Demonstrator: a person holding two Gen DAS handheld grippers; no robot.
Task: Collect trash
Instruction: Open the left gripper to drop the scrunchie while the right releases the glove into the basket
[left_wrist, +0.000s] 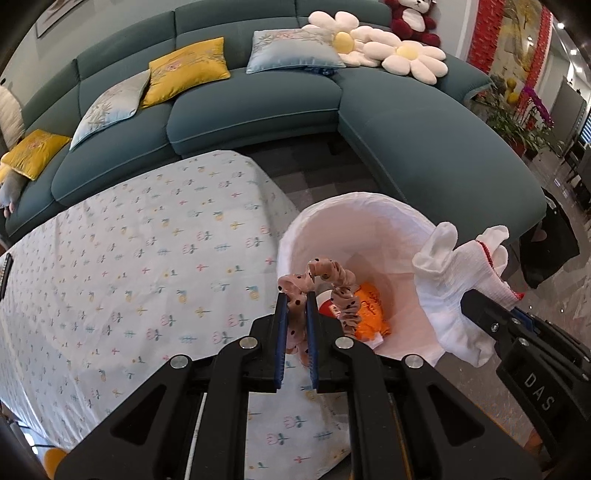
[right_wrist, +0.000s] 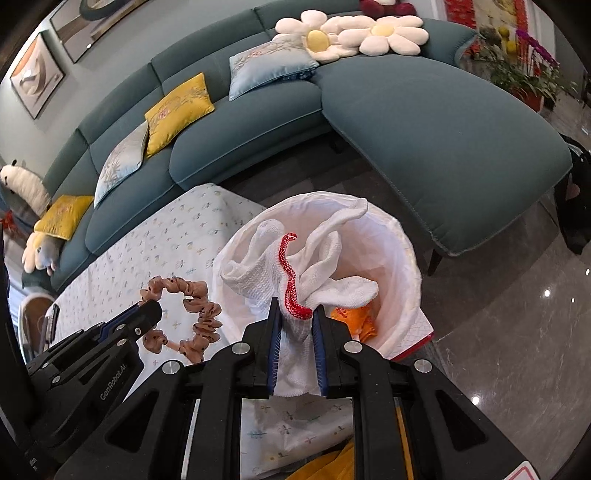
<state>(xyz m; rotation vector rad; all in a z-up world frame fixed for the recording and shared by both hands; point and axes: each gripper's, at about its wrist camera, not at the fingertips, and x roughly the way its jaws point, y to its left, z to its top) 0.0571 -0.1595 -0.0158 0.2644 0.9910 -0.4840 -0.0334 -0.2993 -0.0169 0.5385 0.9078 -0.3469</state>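
Observation:
My left gripper (left_wrist: 296, 295) is shut on a pink scrunchie with black dots (left_wrist: 332, 284), held just over the near rim of a white-lined trash bin (left_wrist: 354, 218). The scrunchie (right_wrist: 192, 317) also shows in the right wrist view, hanging from the left gripper (right_wrist: 149, 308). My right gripper (right_wrist: 297, 306) is shut on a white knit glove with a red cuff (right_wrist: 314, 273), above the bin (right_wrist: 402, 258). From the left wrist view the glove (left_wrist: 458, 280) hangs over the bin's right rim. Orange wrappers (left_wrist: 369, 310) lie in the bin.
A table under a floral cloth (left_wrist: 129, 266) fills the left, with the bin beside its right end. A teal sectional sofa (left_wrist: 258, 107) with yellow and pale blue cushions curves behind. A dark object (left_wrist: 546, 251) stands on the glossy floor to the right.

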